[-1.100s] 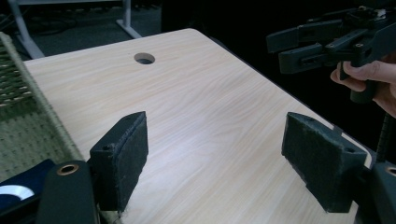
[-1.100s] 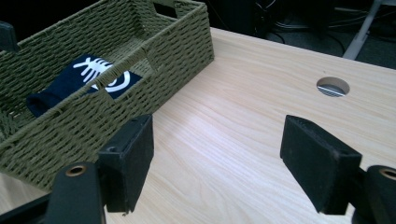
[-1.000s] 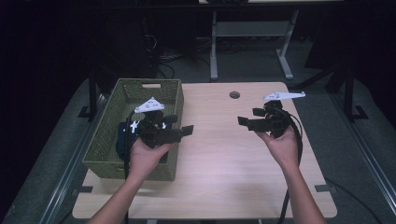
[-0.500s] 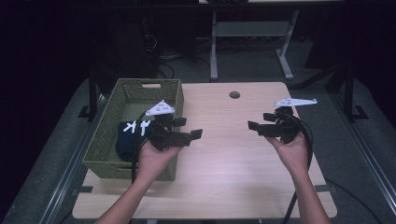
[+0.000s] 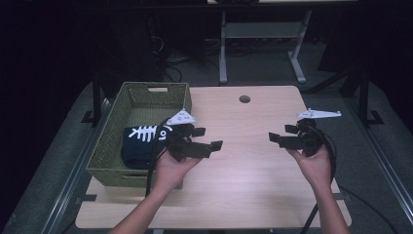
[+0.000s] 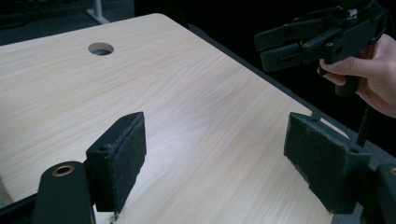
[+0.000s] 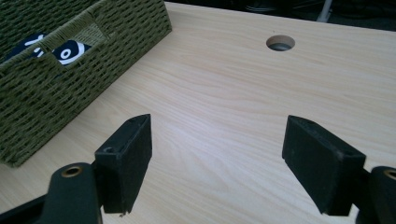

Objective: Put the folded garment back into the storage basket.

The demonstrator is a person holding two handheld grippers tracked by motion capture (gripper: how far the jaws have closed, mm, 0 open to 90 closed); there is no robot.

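Observation:
Over the bare wooden table a person holds both grippers apart, their jaws pointing at each other. My left gripper hovers just right of the green woven basket, open, with nothing between its pads. My right gripper is open too, above the table's right half, and its jaws frame only wood. In the left gripper view the right gripper appears at the top right in a hand. A dark navy cloth with a white fish-skeleton print lies in the basket.
A round cable hole sits near the table's far edge. The basket takes up the left side of the table. Behind the table, a metal desk frame stands on dark floor. Black rails run along both sides.
The left gripper has moved right, from above the basket out over the table. The right gripper has drifted right, lower and toward the near side. Both stay open.

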